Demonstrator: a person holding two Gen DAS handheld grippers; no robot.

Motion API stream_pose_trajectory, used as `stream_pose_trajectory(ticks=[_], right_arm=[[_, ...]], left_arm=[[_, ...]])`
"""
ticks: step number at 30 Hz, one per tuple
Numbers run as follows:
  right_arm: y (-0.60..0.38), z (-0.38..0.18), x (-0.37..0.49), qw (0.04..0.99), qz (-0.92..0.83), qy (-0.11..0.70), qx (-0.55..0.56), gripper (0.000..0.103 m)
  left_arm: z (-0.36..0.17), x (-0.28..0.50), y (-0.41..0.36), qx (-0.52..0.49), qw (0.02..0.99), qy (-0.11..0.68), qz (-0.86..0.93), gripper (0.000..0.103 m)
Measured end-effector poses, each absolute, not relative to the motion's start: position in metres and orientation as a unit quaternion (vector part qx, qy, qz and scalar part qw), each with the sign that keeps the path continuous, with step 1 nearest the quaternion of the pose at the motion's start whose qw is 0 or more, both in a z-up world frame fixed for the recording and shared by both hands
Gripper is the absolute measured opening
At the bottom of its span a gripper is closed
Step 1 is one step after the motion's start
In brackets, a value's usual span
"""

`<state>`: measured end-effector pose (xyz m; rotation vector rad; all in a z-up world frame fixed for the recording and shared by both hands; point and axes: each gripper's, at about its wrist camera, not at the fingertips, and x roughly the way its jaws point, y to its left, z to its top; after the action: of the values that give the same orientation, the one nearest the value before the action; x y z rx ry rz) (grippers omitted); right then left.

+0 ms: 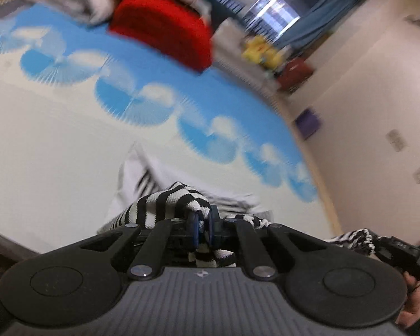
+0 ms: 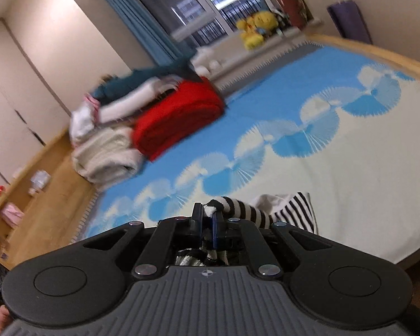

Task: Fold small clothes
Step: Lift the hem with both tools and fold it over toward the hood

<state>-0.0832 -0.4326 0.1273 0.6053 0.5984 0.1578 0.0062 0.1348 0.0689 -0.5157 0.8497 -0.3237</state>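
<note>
A black-and-white striped garment [image 1: 165, 204] hangs lifted above the bed, with its white part trailing down onto the bedspread. My left gripper [image 1: 203, 218] is shut on a bunched edge of it, the cloth pinched between the blue pads. In the right wrist view the same striped garment [image 2: 246, 210] is pinched in my right gripper [image 2: 208, 218], which is also shut, and a striped sleeve runs off to the right of the jaws. The other gripper shows at the right edge of the left wrist view, with striped cloth at it.
The bedspread [image 1: 56, 145] is cream with blue fan shapes. A red folded blanket [image 2: 179, 117] and a heap of white and teal clothes [image 2: 109, 151] lie at its far side. Yellow plush toys [image 2: 254, 28] sit by the window. A wooden bed frame [image 2: 50, 196] borders the mattress.
</note>
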Motion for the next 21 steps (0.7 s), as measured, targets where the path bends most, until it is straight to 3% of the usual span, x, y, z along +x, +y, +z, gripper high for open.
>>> stream_pose_trajectory(ticks=[11, 15, 18, 21], right_arm=[[-0.425, 0.039, 0.082, 0.874, -0.008, 0.386, 0.294, 0.005], [-0.43, -0.012, 0.147, 0.855, -0.055, 0.415, 0.306, 0.016], [-0.438, -0.039, 0.159, 0.838, -0.075, 0.435, 0.322, 0.019], [-0.444, -0.032, 0.151, 0.847, -0.066, 0.409, 0.335, 0.022]], left_arm=[[-0.017, 0.184, 0.103, -0.218, 0.845, 0.475, -0.112, 0.009], [-0.062, 0.238, 0.111, -0.291, 0.797, 0.522, -0.086, 0.029], [-0.059, 0.239, 0.127, -0.359, 0.794, 0.483, -0.085, 0.052], [-0.053, 0.237, 0.124, -0.331, 0.808, 0.475, -0.111, 0.053]])
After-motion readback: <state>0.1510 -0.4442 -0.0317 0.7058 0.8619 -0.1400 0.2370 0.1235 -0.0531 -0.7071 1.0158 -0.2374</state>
